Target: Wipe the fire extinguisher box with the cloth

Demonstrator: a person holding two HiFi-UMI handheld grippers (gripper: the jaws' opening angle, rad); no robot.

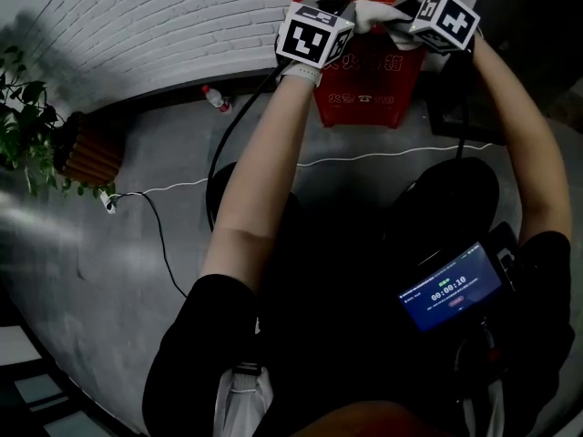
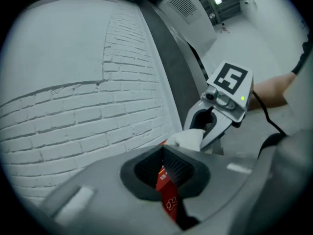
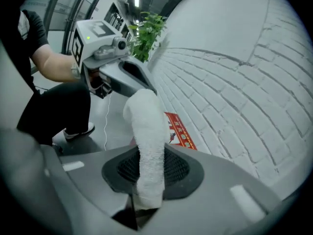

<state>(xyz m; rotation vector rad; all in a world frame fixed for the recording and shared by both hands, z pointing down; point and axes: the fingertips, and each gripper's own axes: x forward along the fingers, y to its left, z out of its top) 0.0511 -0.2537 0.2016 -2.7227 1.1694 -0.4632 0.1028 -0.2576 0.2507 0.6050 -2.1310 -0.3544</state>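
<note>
Held both grippers at the top of the red fire extinguisher box (image 1: 369,85), against the white brick wall (image 1: 164,25).
Clamped the white cloth (image 3: 146,131) in the closed right gripper (image 3: 146,180) at the box top; pinched the box's red edge in the near-closed left gripper (image 2: 164,155).

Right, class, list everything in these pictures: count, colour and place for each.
fire extinguisher box: one, red, against the brick wall
cloth: one, white, on the box top
brick wall: one, white, behind the box
bottle: one, pale with red, by the wall
plant: one, green, brown pot, far left
cable: one, white, across the grey floor
screen device: one, black, blue display, lower right in head view
left gripper: one, grey, shut on a red box edge
right gripper: one, grey, shut on the cloth
</note>
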